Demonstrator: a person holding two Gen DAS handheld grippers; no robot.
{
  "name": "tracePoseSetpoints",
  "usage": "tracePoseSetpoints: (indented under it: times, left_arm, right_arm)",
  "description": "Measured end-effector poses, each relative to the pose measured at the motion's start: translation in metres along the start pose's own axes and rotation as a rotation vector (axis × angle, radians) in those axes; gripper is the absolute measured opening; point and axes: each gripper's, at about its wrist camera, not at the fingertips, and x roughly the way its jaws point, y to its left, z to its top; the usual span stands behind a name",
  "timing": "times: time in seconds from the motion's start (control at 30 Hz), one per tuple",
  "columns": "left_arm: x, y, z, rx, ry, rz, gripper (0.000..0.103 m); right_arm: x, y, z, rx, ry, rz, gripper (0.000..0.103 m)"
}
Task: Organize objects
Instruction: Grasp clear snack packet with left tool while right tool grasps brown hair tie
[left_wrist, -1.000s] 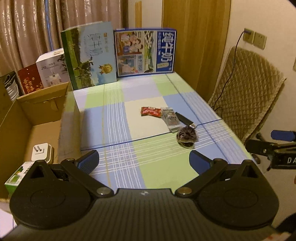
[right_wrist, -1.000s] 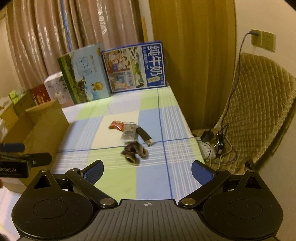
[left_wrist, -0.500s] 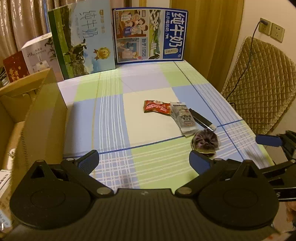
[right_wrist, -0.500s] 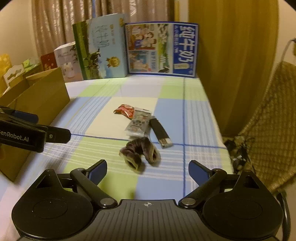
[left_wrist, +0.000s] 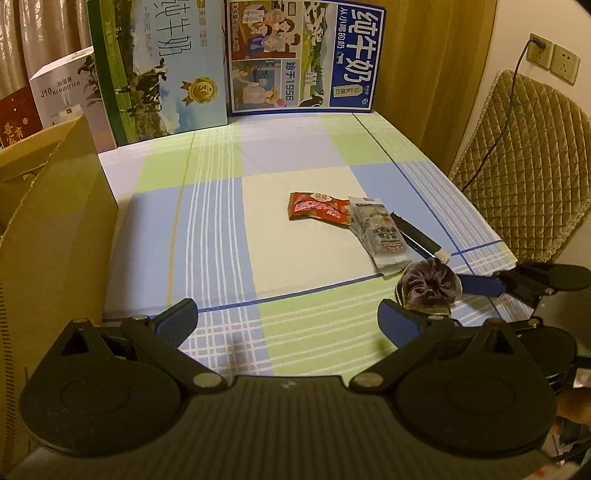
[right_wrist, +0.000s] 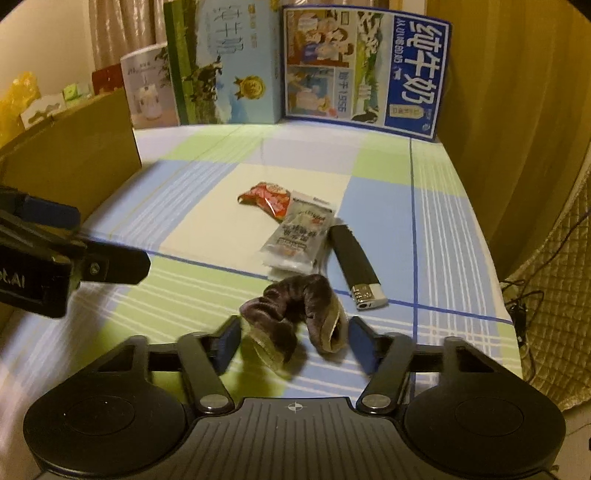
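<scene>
Scrunchie (right_wrist: 291, 325), brown velvet and crumpled, lies low in the middle of the right wrist view on the checked worktop (right_wrist: 436, 229), between the two blue pads of the right claw (right_wrist: 293, 341). The pads stand apart on either side of it; whether they touch the fabric cannot be told. Half a second ago the same pads were spread much wider and the scrunchie lay ahead of them, so this claw has come forward, dropped lower and narrowed around it.

Largest on the worktop are two milk cartons at the top of the frame, a green one (left_wrist: 159, 70) and a blue one (left_wrist: 303, 55); a cardboard box (left_wrist: 55, 206) fills the left edge. Smaller things sit just beyond the scrunchie: a grey-white sachet (right_wrist: 299, 232), a black lighter (right_wrist: 354, 262) to its right, and a red snack packet (right_wrist: 266, 195) at upper left of the sachet.

Left claw (left_wrist: 288, 323) hovers over the near worktop, fingers wide apart and empty, level with the surface; since the earlier frame it has edged a little forward.
</scene>
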Motion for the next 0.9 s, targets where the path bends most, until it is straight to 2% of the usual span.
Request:
tracePoseSetpoints:
  times: [0.03, 0.07, 0.17, 0.43, 0.63, 0.9]
  left_arm:
    - [0.001, 0.0, 0.001, -0.001, -0.001, -0.003, 0.102]
    - [0.002, -0.001, 0.001, 0.001, -0.002, -0.006, 0.102]
    - [0.007, -0.005, 0.003, 0.007, -0.005, -0.018, 0.102]
    - [0.023, -0.02, 0.011, 0.027, -0.021, -0.049, 0.102]
    - [0.041, -0.03, 0.024, 0.009, -0.044, -0.101, 0.099]
    - [0.078, -0.051, 0.043, -0.018, -0.031, -0.172, 0.074]
  right_arm:
    - [0.0, 0.0, 0.0, -0.001, 0.006, -0.011, 0.035]
    - [-0.001, -0.002, 0.0, 0.008, 0.005, -0.021, 0.028]
    - [-0.008, -0.014, 0.002, 0.087, -0.014, -0.025, 0.018]
    - [-0.026, -0.038, 0.011, 0.205, -0.083, -0.074, 0.015]
    - [-0.029, -0.045, 0.012, 0.217, -0.099, -0.101, 0.015]
    - [-0.026, -0.056, 0.008, 0.248, -0.076, -0.162, 0.015]
